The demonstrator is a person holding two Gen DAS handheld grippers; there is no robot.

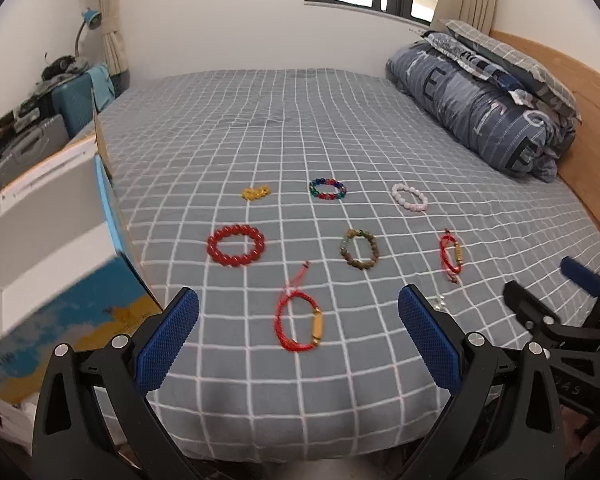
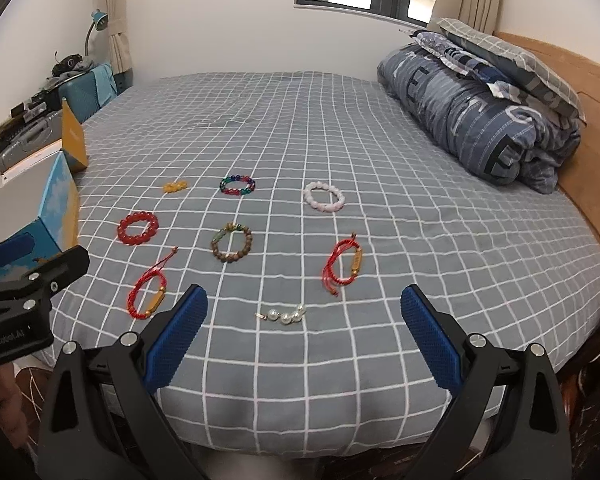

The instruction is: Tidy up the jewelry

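Both grippers hover over the near edge of the bed [image 2: 380, 128], jaws spread, nothing held. Left gripper [image 1: 298, 334] sits right over a red cord bracelet [image 1: 298, 322], with the red bead bracelet [image 1: 236, 245] further back-left. Right gripper [image 2: 303, 334] has the small pearl piece [image 2: 286, 315] just ahead between its fingers, second red cord bracelet [image 2: 342, 266] beyond it.

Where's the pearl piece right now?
In the right wrist view, the pearl piece lies on the bedsheet nearest the camera, between the two red cord bracelets.
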